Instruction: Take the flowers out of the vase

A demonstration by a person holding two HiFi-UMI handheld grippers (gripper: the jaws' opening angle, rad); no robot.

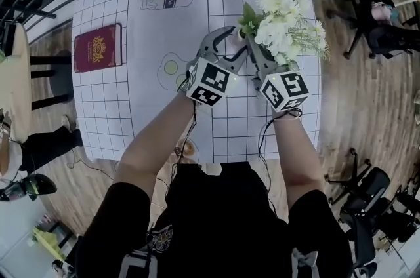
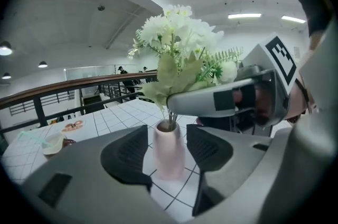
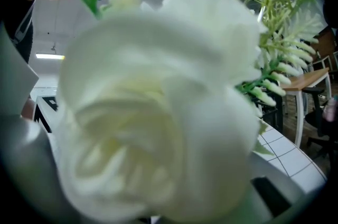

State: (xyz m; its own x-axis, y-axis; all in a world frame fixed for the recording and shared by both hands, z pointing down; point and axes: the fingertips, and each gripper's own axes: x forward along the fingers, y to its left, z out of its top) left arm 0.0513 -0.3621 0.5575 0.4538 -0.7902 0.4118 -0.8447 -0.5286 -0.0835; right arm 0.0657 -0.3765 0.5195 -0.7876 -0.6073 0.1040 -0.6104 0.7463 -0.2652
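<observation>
Gridded table [image 1: 105, 113]: left gripper [image 2: 168, 139] jaws apart flanking vase [image 2: 169, 164], likely to steady it; right gripper [image 1: 252, 48] clamped on flowers [image 1: 279, 21] above vase, for lifting.

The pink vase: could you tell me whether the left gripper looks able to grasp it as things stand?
Probably yes: the pink vase stands upright between the open jaws of the left gripper, nothing intervening; the right gripper crosses higher, at the stems of the flowers.
</observation>
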